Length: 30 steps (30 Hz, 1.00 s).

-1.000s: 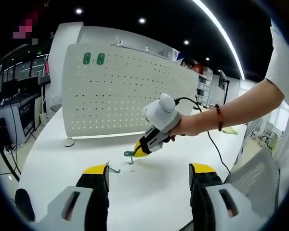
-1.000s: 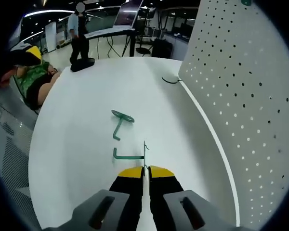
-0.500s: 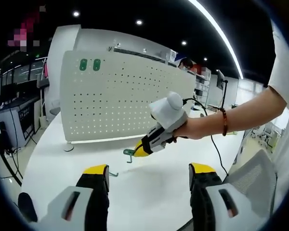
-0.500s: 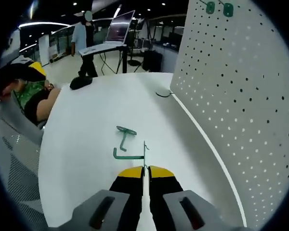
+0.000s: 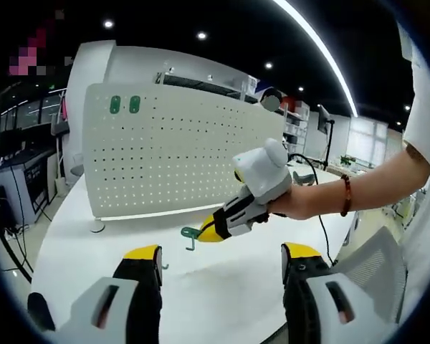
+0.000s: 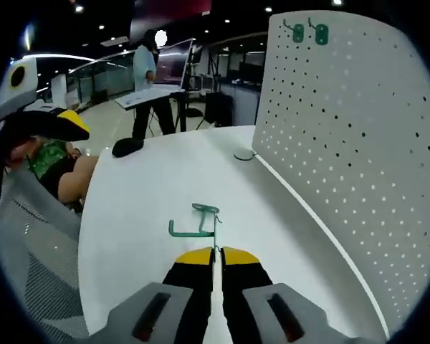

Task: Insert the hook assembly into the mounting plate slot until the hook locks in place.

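Observation:
The white pegboard mounting plate (image 5: 179, 154) stands upright on the white table (image 5: 222, 287); in the right gripper view the pegboard (image 6: 330, 143) rises on the right. My right gripper (image 6: 215, 252) is shut on a green hook assembly (image 6: 193, 229) and holds it above the table. In the left gripper view that right gripper (image 5: 233, 218) hangs in front of the board's lower edge, with the hook (image 5: 190, 233) sticking out to the left. A second green hook (image 6: 206, 209) lies on the table beyond it. My left gripper (image 5: 222, 258) is open and holds nothing.
Two green hooks (image 5: 124, 105) sit in the board's top corner. The loose hook (image 5: 163, 266) peeks out beside my left jaw. A black object (image 6: 129, 147) and a cable (image 6: 244, 155) lie at the table's far end. A person (image 6: 147, 72) stands at a desk behind.
My right gripper has lifted the held hook off the table and up toward the board's lower edge. Both views have tilted upward. The left gripper stays open.

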Available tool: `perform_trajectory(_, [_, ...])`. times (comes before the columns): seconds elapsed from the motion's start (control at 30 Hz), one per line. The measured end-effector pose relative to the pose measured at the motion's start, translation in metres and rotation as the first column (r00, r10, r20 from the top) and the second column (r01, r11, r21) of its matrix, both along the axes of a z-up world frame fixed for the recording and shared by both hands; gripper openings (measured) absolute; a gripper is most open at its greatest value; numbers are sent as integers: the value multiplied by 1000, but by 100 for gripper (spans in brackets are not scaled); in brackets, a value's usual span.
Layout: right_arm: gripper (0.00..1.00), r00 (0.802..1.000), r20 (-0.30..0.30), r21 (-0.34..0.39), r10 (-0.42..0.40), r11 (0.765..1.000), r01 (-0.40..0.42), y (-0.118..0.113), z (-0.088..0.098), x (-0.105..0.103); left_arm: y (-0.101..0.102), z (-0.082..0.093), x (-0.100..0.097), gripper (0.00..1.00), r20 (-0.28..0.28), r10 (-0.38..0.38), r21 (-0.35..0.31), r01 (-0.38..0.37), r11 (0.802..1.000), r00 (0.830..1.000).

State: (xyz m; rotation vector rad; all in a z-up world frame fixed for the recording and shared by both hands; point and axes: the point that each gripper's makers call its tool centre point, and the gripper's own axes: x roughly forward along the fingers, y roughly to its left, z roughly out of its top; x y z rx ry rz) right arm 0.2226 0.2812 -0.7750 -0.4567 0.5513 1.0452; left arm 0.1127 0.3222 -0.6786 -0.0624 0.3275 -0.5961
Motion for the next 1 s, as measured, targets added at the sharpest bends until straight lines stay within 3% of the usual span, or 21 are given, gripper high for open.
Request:
perform_trajectory(0.53, [2, 997, 37, 173, -73, 983, 65, -9, 48, -15, -10, 19, 6, 68, 24, -17, -28, 18, 999, 1000])
perform_trajectory(0.6, [2, 995, 65, 184, -76, 981, 63, -12, 56, -18, -12, 20, 6, 67, 22, -19, -28, 20, 999, 1000])
perform_trajectory(1.0, [2, 989, 99, 280, -110, 957, 78, -25, 88, -36, -22, 30, 4, 66, 30, -10, -109, 13, 994, 1000])
